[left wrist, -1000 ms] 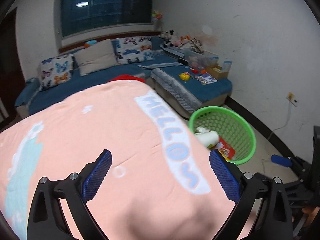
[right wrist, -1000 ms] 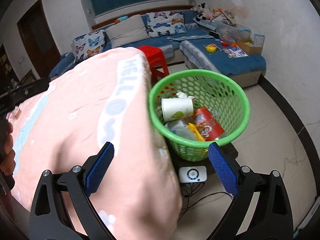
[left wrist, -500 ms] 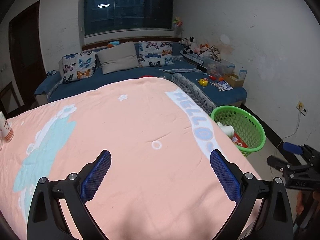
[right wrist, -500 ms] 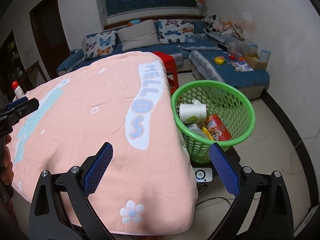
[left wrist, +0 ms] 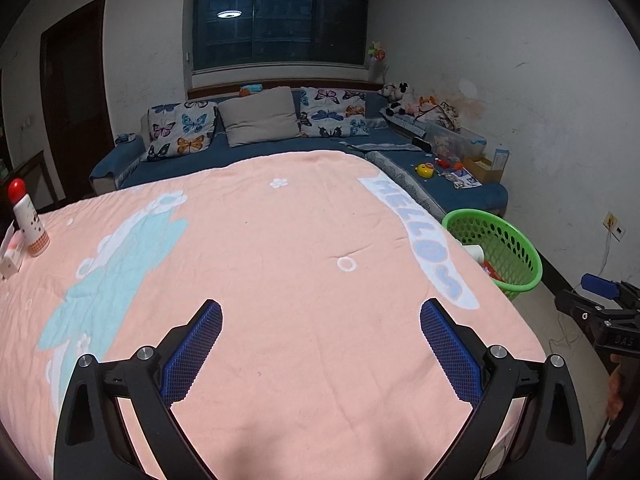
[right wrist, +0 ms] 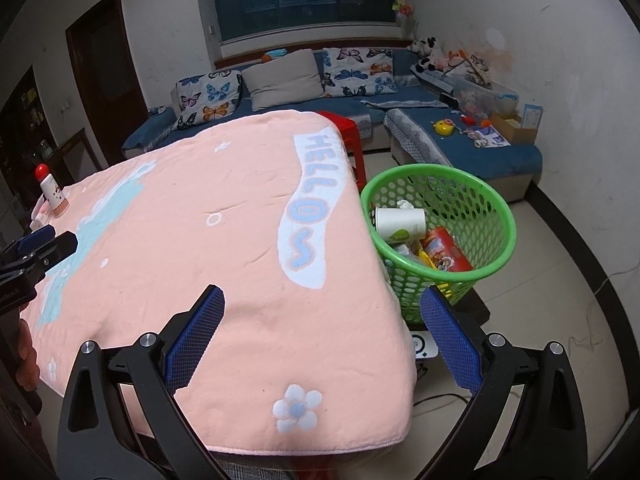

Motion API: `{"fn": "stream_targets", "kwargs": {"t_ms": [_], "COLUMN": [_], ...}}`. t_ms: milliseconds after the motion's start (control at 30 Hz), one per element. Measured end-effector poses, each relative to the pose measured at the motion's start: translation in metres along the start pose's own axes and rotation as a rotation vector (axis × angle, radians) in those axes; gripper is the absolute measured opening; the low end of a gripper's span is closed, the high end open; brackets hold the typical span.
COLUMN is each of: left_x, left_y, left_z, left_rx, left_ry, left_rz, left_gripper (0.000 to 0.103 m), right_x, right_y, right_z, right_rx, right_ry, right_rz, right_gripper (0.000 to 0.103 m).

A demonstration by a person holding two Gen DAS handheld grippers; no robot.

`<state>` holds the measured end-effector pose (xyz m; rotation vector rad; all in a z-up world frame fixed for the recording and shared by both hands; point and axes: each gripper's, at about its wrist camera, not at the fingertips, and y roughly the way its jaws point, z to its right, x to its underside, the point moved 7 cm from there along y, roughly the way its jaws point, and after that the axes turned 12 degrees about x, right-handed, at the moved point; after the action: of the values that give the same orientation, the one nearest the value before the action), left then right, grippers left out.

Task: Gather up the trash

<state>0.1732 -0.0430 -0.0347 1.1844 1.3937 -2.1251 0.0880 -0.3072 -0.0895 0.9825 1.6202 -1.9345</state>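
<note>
Both claws are hanging spread wide with nothing between the pads: my left gripper is hovering over the middle of the pink blanket, and my right gripper is hovering over that blanket's near right corner. Going from the left, I am seeing a small bottle with a red cap standing upright at the blanket's far left edge, with a white item just beside it that I cannot make out. Across the cloth, the pale blue patch is giving way to the white band lettered HELLOS. Past the right edge, the green basket is sitting on the floor just beside the draped blanket, and the trash is lying inside it: a white paper cup on its side, a red snack package next to it, and smaller scraps I cannot tell apart. Behind the basket, a red stool is standing before the blue sofa.
</note>
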Motion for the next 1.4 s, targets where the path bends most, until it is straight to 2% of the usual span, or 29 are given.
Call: {"fn": "stream_targets", "kwargs": {"t_ms": [600, 1400], "left_x": [0.010, 0.016], "left_y": [-0.009, -0.007], "left_z": [0.016, 0.018], "left_rx": [0.012, -0.007], "left_ry": [0.008, 0.004], "left_rz": [0.029, 0.019], "left_gripper": [0.096, 0.096], "right_x": [0.006, 0.012], "right_y": [-0.019, -0.016], "right_z": [0.005, 0.007], "right_rx": [0.008, 0.001], "right_ry": [0.034, 0.051], "right_rz": [0.046, 0.031], "right_gripper": [0.098, 0.098]}}
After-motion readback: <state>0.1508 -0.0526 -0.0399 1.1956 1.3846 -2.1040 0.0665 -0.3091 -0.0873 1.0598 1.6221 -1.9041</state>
